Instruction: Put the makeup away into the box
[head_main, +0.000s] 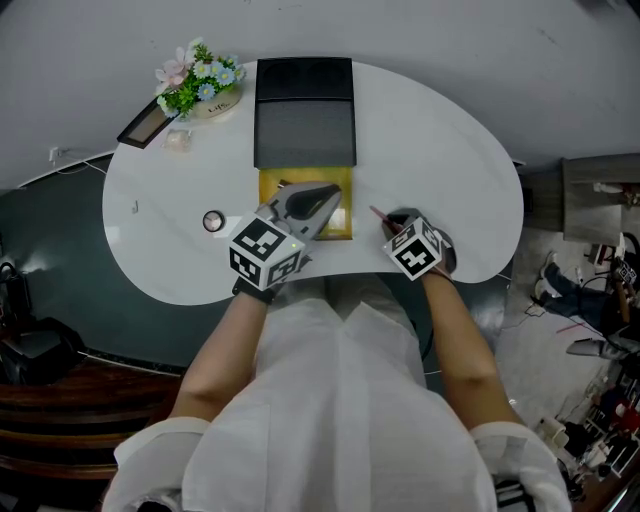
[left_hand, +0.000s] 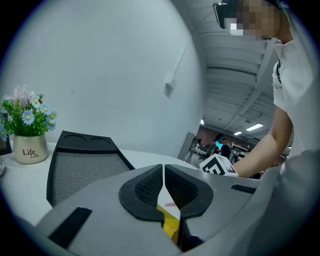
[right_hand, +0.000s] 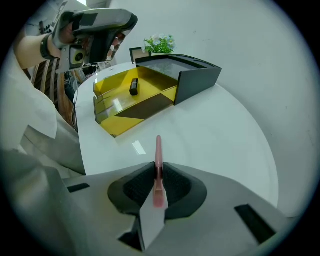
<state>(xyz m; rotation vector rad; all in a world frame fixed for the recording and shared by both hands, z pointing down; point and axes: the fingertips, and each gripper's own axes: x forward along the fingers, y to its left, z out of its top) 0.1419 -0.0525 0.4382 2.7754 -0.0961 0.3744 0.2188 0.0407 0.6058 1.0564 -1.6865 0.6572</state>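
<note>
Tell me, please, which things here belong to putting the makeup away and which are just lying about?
Job: pink stick in the right gripper, yellow box, black tube inside it.
Lying about: flower pot, dark frame; small round item unclear.

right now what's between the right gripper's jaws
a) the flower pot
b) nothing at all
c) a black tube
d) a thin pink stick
d: in the right gripper view, the right gripper has its pads pressed on a thin pink stick, which pokes out past them over the white table.
</note>
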